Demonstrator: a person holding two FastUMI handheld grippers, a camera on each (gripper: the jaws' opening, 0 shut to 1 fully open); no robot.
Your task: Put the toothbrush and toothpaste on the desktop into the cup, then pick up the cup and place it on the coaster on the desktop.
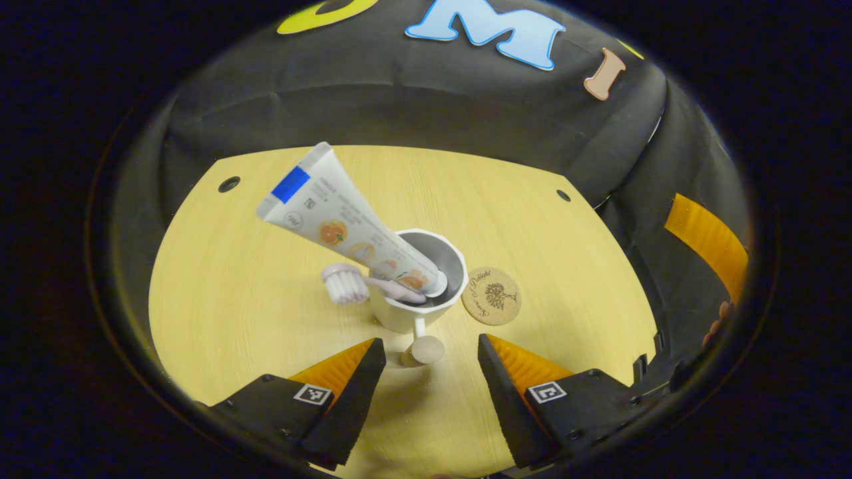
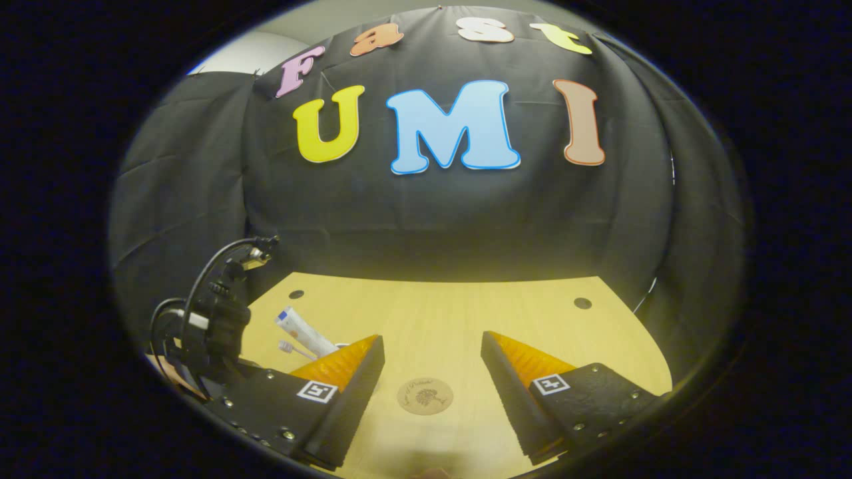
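Toothpaste (image 1: 346,226) and toothbrush (image 1: 359,285) both stand in the white cup (image 1: 416,293) already, the tube leaning out over the rim toward the desktop's far left corner and the brush head hanging over the same side. That looks like the first half of the task finished; what remains is lifting the cup and setting it on the coaster (image 1: 491,296), which lies just beside it on the bare desktop (image 1: 233,299), nearer the right edge and nothing resting on it. The left gripper (image 1: 431,356) hovers with jaws wide apart either side of the cup's knobbed handle (image 1: 426,347), touching nothing. The right gripper (image 2: 432,362) is likewise spread and empty, held back near the front edge with the coaster between its fingers.
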